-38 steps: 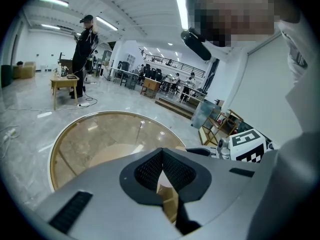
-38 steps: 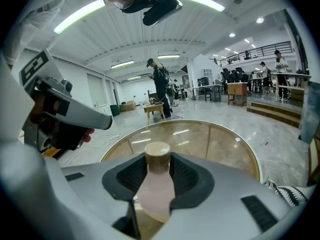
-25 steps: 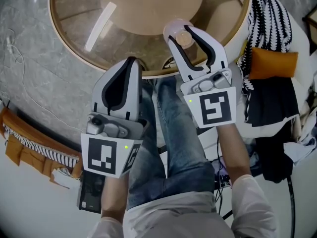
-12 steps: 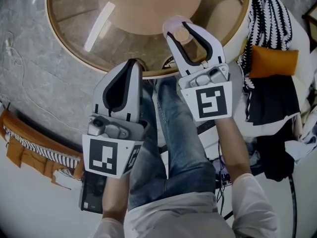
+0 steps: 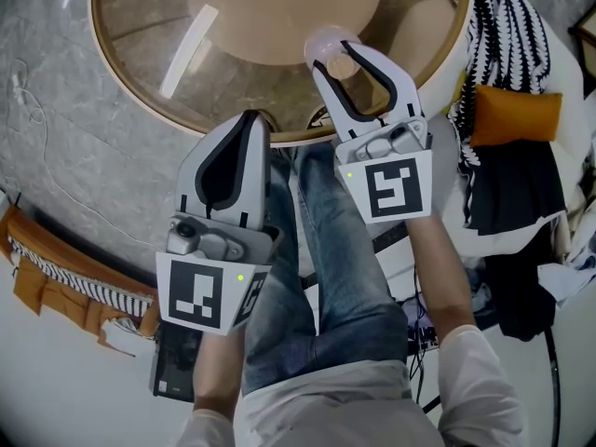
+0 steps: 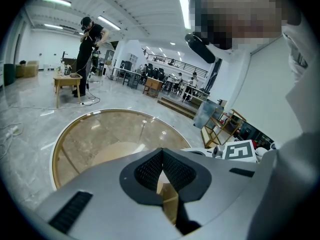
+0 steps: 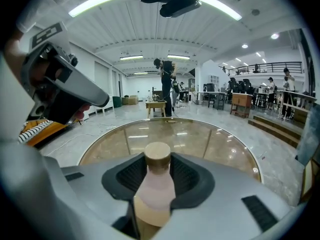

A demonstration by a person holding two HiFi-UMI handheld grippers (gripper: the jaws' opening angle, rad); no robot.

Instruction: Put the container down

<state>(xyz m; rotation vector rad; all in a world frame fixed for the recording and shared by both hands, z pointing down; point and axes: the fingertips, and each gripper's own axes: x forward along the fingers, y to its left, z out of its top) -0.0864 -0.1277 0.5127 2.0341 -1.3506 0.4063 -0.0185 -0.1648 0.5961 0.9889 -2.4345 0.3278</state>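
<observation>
My right gripper is shut on a small pale pink container with a tan cap, held upright between the dark pads. In the head view the container hangs over the near rim of the round glass table. My left gripper stays shut with nothing in it, its tips at the table's near edge. In the left gripper view the pads meet at a narrow seam.
Under the glass sits a round tan base. Striped and orange cushions with dark clothing lie on a seat at the right. A striped orange item is on the floor at left. People and tables stand far off.
The right gripper with the container has crept slightly forward over the table rim. The left gripper has hardly moved.
</observation>
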